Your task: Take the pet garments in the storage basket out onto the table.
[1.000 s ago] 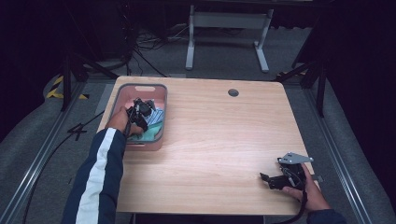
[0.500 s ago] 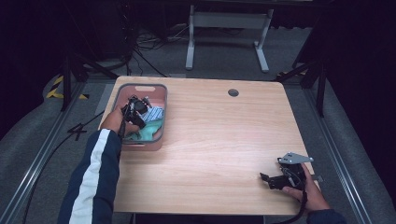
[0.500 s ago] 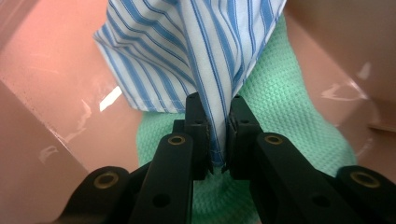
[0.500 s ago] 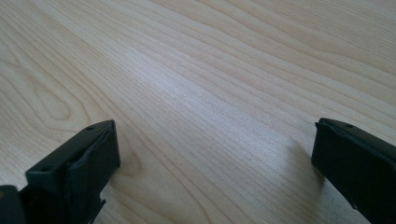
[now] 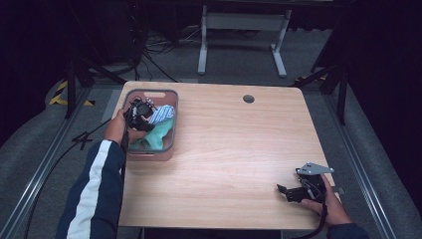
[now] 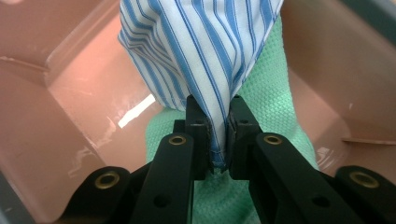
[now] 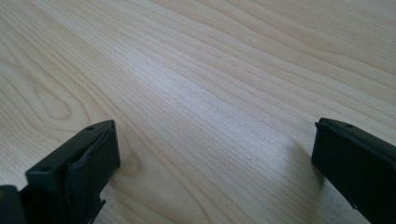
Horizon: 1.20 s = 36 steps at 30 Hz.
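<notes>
Blue-striped white cloth (image 6: 201,56) in the pink bin (image 5: 149,152) at the tabletop's (image 5: 239,149) left side, a fold pinched between the left gripper's (image 6: 218,135) fingers, lying over a green cloth (image 6: 275,107), right gripper (image 7: 215,154) near the tabletop's right front corner, fingers wide apart, nothing between them.

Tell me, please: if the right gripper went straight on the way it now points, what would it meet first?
Probably nothing but the bare wooden table. The right gripper points left across the tabletop with its jaws wide open, and the way ahead looks free in its own view. The pink bin lies far off, likely aside of that line.
</notes>
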Each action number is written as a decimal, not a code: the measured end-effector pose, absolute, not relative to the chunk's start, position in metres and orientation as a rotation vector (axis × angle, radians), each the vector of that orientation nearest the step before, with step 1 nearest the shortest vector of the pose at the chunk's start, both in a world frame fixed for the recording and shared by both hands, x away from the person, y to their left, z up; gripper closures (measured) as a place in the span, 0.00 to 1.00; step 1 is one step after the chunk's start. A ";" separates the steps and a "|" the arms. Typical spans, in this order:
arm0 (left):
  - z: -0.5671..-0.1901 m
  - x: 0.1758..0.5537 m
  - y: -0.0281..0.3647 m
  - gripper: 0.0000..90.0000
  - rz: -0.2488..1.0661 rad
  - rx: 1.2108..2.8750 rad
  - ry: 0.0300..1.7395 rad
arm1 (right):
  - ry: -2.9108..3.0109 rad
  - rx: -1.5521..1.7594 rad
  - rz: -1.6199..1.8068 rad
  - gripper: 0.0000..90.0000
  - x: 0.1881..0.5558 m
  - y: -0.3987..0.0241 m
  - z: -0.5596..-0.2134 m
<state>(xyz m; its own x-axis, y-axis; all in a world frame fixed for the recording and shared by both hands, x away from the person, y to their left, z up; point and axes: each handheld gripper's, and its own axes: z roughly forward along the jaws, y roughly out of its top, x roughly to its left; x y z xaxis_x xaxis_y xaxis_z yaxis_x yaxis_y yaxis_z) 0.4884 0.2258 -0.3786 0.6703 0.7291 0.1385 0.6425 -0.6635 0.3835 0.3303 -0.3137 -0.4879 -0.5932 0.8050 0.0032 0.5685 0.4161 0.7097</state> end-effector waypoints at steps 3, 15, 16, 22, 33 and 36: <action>-0.371 0.484 0.230 0.91 0.431 2.545 1.088 | 2.338 1.182 0.974 0.01 0.330 -0.314 -0.488; -0.341 0.468 0.239 0.92 0.504 2.405 1.046 | 2.338 1.182 0.975 0.01 0.330 -0.314 -0.488; -0.338 0.467 0.239 0.92 0.501 2.391 1.048 | 2.338 1.182 0.974 0.01 0.330 -0.314 -0.488; -0.319 0.464 0.242 0.92 0.561 2.334 1.044 | 2.338 1.183 0.974 0.01 0.330 -0.314 -0.488; -0.282 0.459 0.246 0.92 0.636 2.246 1.010 | 2.336 1.184 0.975 0.01 0.330 -0.314 -0.488; -0.275 0.458 0.246 0.92 0.643 2.245 0.994 | 2.336 1.184 0.974 0.01 0.330 -0.314 -0.488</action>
<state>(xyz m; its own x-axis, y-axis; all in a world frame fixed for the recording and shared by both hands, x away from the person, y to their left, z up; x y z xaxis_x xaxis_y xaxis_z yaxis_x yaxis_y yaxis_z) 0.4577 0.2457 -0.2748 0.6033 0.7754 0.1864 0.4879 -0.5438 0.6828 0.3298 -0.3142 -0.4880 -0.5918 0.8060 0.0024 0.5688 0.4156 0.7097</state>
